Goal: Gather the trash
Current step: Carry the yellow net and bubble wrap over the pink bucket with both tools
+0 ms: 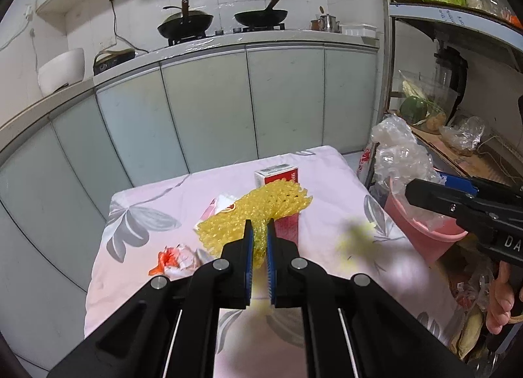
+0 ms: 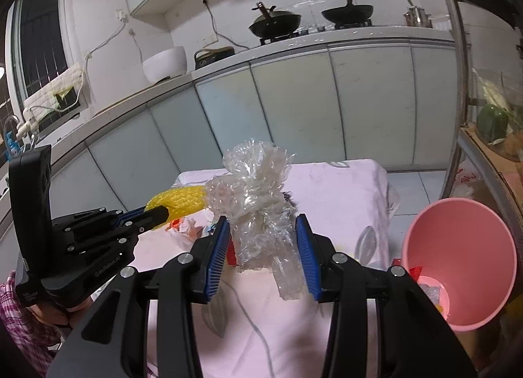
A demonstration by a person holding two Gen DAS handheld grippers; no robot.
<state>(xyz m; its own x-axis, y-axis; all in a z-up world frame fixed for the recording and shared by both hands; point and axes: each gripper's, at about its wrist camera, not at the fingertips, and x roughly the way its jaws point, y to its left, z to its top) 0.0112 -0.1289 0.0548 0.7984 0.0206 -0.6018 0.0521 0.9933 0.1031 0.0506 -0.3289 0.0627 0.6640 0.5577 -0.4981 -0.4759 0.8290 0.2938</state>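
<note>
1. My left gripper is pinched tight on a yellow foam net, its blue pads pressed into the net's narrow middle, and the net hangs above the table.
2. My right gripper has its fingers spread, with a crumpled clear plastic wrap between them. The wrap seems to lie against the left pad, while a gap shows at the right pad, so I cannot tell whether it is truly gripped.
3. Below both tools lies the table under a pink floral cloth.
4. On the cloth near my left gripper sits an orange-and-white crumpled wrapper.
5. Just behind the net, a red-and-white carton stands upright, and a second pale packet lies partly under the net.
6. Off the table's right edge stands a pink bin with a few scraps at its bottom.
7. Farthest back, the kitchen counter carries two black woks on a stove.
</note>
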